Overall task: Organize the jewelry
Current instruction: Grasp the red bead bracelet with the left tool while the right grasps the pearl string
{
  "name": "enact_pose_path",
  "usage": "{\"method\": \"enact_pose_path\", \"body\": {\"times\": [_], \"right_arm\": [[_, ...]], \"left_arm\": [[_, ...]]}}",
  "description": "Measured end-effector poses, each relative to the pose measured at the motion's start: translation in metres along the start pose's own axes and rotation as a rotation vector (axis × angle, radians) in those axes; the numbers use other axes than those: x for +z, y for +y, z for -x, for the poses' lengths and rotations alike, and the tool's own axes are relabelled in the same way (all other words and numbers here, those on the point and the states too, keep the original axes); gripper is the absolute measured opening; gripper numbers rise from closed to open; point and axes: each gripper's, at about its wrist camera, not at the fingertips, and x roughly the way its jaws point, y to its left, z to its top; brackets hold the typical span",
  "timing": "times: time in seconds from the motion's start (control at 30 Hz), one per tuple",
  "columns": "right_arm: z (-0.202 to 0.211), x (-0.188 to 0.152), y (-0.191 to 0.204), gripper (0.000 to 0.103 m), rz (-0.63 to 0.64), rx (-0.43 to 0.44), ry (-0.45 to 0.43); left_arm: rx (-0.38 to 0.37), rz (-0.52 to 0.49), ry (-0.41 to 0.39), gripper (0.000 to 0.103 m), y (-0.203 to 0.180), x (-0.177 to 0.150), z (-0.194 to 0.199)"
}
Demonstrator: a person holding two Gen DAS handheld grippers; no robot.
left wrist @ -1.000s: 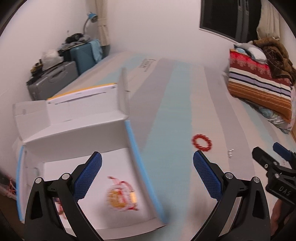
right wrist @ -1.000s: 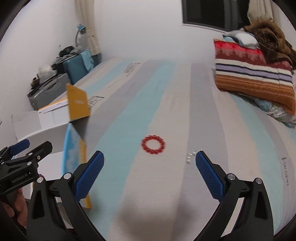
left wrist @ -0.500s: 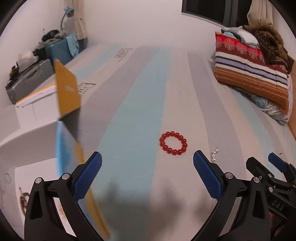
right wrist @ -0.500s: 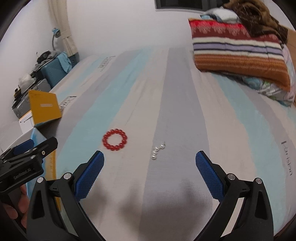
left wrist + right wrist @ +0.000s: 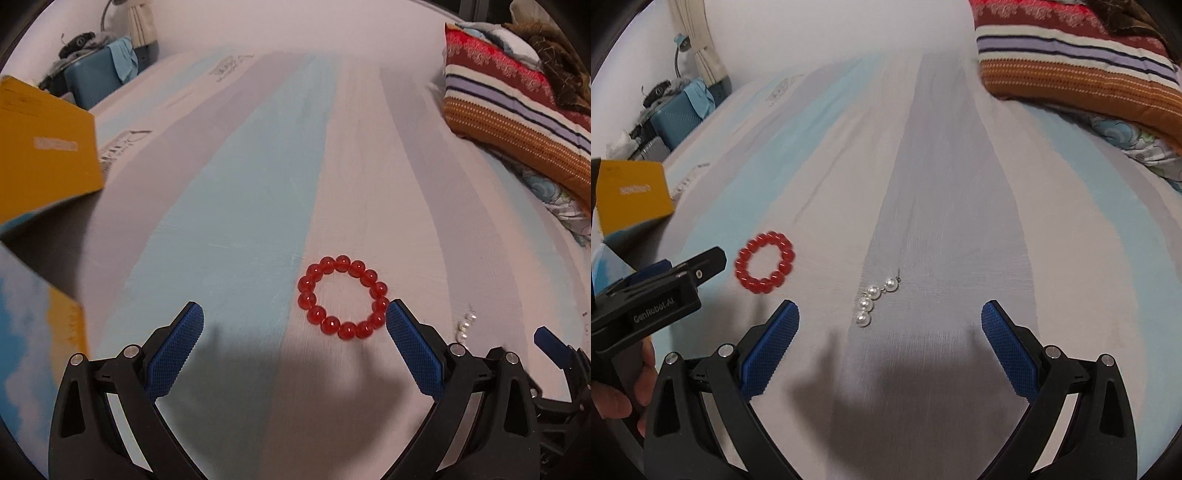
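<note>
A red bead bracelet (image 5: pixel 342 297) lies flat on the striped bed sheet, just ahead of my open left gripper (image 5: pixel 294 317) and close to its right finger. It also shows in the right wrist view (image 5: pixel 765 262). A short string of white pearls (image 5: pixel 873 302) lies on a grey stripe, just ahead of my open right gripper (image 5: pixel 889 317); it also shows in the left wrist view (image 5: pixel 466 325). The open cardboard box (image 5: pixel 40 162) with a yellow flap stands at the left. Both grippers are empty.
A striped folded blanket (image 5: pixel 517 122) and clothes lie at the far right of the bed. Suitcases (image 5: pixel 92 81) and a lamp stand beyond the bed's far left corner. The left gripper's body (image 5: pixel 646 295) sits at the left of the right wrist view.
My left gripper has swung right, away from the box, and come down close to the red bracelet. My right gripper has moved forward and down toward the pearls.
</note>
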Motion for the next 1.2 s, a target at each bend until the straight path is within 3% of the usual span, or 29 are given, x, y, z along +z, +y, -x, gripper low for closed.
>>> {"method": "enact_pose_path", "body": {"times": [0.37, 0.53, 0.7, 0.9, 1.07, 1.2], "right_arm": [[-0.044, 0.005, 0.004, 0.075, 0.015, 0.007, 0.078], [-0.051, 0.005, 0.005, 0.062, 0.014, 0.000, 0.091], [-0.053, 0.005, 0.005, 0.048, 0.023, -0.011, 0.093], [-0.053, 0.005, 0.004, 0.033, 0.035, -0.011, 0.093], [-0.052, 0.004, 0.004, 0.020, 0.036, -0.008, 0.095], [-0.050, 0.004, 0.002, 0.010, 0.024, 0.003, 0.096]], "left_arm": [[0.049, -0.040, 0.068, 0.095, 0.001, 0.011, -0.052], [0.063, -0.047, 0.085, 0.087, 0.004, 0.011, -0.062], [0.066, -0.062, 0.086, 0.059, -0.001, 0.008, -0.058], [0.056, -0.086, 0.087, 0.034, -0.005, 0.004, -0.054], [0.045, -0.094, 0.091, 0.016, -0.007, 0.003, -0.051], [0.021, -0.082, 0.083, 0.014, -0.006, 0.003, -0.045]]}}
